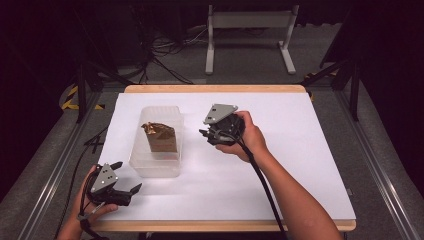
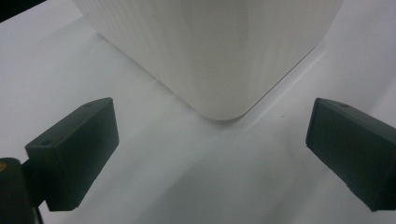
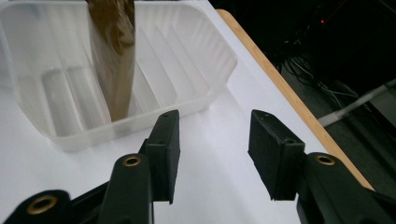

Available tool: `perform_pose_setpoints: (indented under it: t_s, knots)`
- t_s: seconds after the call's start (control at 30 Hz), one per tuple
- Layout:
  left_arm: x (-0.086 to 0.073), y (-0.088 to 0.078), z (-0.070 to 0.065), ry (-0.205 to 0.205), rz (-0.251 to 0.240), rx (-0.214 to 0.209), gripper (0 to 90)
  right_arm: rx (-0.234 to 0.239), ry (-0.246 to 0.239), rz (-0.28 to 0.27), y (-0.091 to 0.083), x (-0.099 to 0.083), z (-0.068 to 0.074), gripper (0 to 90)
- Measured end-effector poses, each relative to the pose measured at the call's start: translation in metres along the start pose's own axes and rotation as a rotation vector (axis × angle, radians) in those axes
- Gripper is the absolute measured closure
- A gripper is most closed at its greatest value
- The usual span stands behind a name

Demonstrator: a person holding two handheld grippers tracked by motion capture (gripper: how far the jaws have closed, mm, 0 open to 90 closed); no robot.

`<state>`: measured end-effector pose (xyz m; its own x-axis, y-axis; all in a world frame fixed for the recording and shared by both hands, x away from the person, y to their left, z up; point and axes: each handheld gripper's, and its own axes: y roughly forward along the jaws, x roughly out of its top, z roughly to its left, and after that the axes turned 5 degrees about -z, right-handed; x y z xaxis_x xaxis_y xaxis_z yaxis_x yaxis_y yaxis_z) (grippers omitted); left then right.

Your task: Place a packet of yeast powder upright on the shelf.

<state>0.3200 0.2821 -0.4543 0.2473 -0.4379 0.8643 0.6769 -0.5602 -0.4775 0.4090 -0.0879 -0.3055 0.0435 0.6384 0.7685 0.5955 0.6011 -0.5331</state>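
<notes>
Both grippers, left gripper (image 1: 126, 178) and right gripper (image 1: 204, 133), wide apart beside translucent tub (image 1: 156, 165) with upright brown bag (image 1: 160, 137).

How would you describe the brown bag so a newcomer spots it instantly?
Start at the white table, then find the clear plastic tub on its left half. The brown bag stands upright inside it, crumpled at the top, the only dark, opaque thing in that tub.

Ahead of my grippers the white table top (image 1: 300, 150) ends in a pale wooden edge (image 1: 215, 89). Beyond lies grey carpet (image 1: 250, 62), a tangle of black cables (image 1: 160, 50) and a white stand's feet (image 1: 250, 20). Farther back the room is dark.
</notes>
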Motion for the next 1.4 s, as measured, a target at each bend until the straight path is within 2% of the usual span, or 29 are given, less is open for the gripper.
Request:
perform_pose_setpoints:
  t_s: [0.7,0.83,1.0,1.07,1.13,1.23,1.27,1.4]
  knots:
    - [0.0,0.0,0.0,0.002,0.01,0.003,3.5,-0.069,0.027,0.106,-0.024,-0.049,-0.018,46.3]
    - [0.0,0.0,0.0,-0.003,0.007,0.006,3.4,-0.108,0.039,0.134,-0.03,-0.063,-0.022,43.3]
    - [0.0,0.0,0.0,-0.004,0.006,0.007,3.3,-0.125,0.048,0.168,-0.036,-0.076,-0.023,37.2]
    - [0.0,0.0,0.0,-0.002,0.006,0.006,3.3,-0.148,0.046,0.185,-0.038,-0.081,-0.023,35.8]
    - [0.0,0.0,0.0,-0.006,0.006,0.009,3.3,-0.145,0.061,0.187,-0.04,-0.086,-0.024,34.3]
    - [0.0,0.0,0.0,-0.006,0.006,0.008,3.4,-0.166,0.063,0.191,-0.043,-0.09,-0.024,32.0]
    - [0.0,0.0,0.0,-0.003,0.009,0.008,3.3,-0.177,0.07,0.192,-0.047,-0.097,-0.025,30.0]
    - [0.001,0.0,0.0,-0.003,0.009,0.008,3.4,-0.189,0.086,0.209,-0.052,-0.106,-0.026,28.3]
